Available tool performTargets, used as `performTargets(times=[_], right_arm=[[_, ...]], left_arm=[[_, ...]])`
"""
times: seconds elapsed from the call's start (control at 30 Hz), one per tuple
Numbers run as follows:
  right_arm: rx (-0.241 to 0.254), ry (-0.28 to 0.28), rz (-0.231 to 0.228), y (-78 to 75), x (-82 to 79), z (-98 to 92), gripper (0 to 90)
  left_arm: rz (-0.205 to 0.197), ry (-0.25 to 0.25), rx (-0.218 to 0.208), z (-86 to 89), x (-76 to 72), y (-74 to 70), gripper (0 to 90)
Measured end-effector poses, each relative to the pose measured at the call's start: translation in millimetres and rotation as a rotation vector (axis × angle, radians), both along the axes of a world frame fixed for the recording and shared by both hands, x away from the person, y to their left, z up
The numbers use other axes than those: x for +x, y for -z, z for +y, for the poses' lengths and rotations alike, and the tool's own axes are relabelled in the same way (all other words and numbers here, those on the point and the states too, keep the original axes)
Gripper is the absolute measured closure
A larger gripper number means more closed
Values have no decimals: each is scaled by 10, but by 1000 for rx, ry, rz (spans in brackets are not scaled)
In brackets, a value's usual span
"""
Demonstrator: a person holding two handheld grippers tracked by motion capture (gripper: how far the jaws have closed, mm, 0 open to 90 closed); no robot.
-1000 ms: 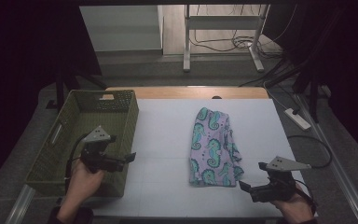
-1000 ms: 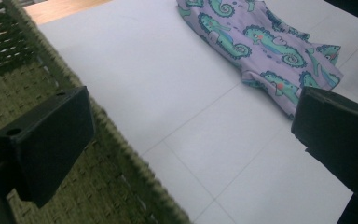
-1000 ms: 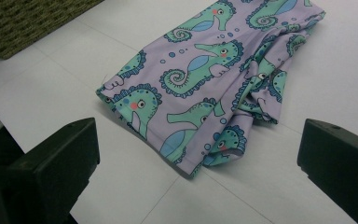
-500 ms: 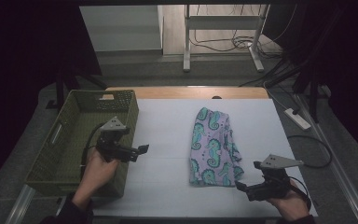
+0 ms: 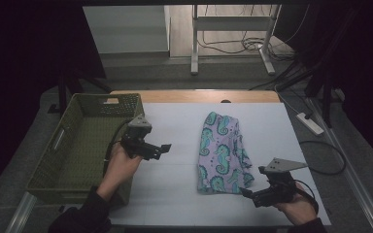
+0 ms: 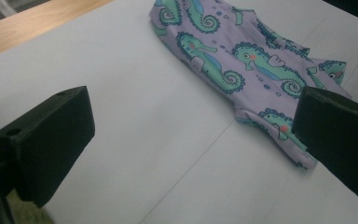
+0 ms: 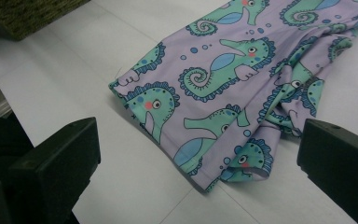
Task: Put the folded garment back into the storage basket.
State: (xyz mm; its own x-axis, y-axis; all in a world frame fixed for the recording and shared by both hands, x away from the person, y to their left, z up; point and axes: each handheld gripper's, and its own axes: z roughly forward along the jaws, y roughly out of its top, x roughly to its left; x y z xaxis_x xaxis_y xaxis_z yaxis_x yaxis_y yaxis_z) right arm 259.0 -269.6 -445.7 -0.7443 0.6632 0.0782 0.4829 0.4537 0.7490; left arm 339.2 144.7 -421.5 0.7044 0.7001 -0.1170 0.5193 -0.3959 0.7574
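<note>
Black left tongs [image 5: 164,147] have neared the cloth [image 5: 222,151].

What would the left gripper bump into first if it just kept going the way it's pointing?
Probably the seahorse-print cloth. The left gripper, jaws open, points across bare white table toward it, angled down, so it might touch the table just short of the cloth; depth is hard to judge.
</note>
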Motion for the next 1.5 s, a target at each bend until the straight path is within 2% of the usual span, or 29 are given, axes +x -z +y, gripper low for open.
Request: performTargets(times=[0.1,0.33,0.67,0.77,0.87,1.03,1.13,1.23,1.5], right_arm=[[-9,-16,3,20,13,30,0],[-22,-41,20,36,52,93,0],[-29,-68,35,50,131,144,0],[-54,-80,40,71,159,165,0],[-77,-84,54,94,186,195,0],[-86,-113,76,115,231,249,0],[-121,-132,85,137,262,309,0],[-148,-149,88,160,299,364,0],[-199,-180,88,250,444,503,0]], left_arm=[[14,10,-8,-97,68,22,0],[13,25,-10,-264,213,87,0],[27,32,15,-521,417,246,0],[33,40,29,-596,476,276,0],[51,38,24,-656,546,294,0],[59,43,31,-757,690,328,0],[53,50,42,-836,775,357,0],[50,54,32,-898,839,385,0],[53,67,71,-1126,1048,488,1]])
